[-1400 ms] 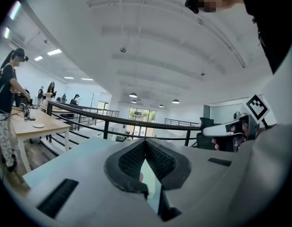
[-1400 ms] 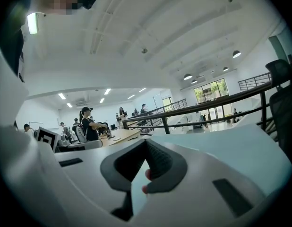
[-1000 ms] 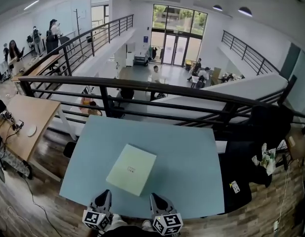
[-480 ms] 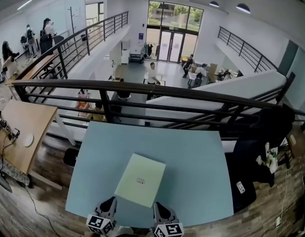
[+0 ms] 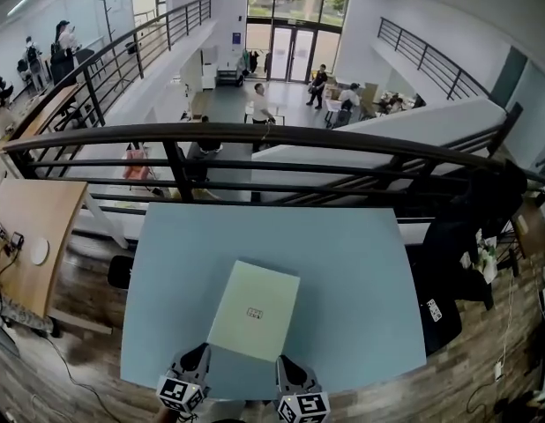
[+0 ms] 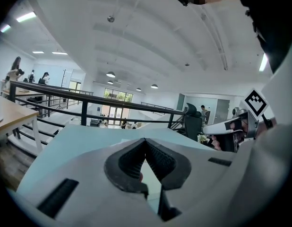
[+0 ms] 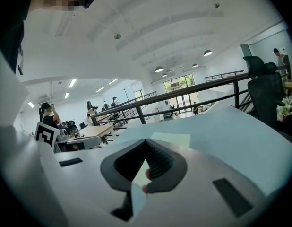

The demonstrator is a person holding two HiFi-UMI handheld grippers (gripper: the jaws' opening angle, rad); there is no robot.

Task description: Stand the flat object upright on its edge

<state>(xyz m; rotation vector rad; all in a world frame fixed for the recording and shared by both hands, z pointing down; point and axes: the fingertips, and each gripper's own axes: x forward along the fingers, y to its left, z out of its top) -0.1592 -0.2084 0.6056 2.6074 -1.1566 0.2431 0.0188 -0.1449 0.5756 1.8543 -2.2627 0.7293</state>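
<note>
Flat pale-green box (image 5: 254,310) lies by the table's (image 5: 343,263) near edge; probably light, stiff, slick: lift its near edge. Left gripper (image 5: 200,351) and right gripper (image 5: 286,360) closed, empty.

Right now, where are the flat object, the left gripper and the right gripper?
flat object (image 5: 254,311), head view, top face centre
left gripper (image 5: 200,351), head view, its shut tips
right gripper (image 5: 285,361), head view, its shut tips
</note>
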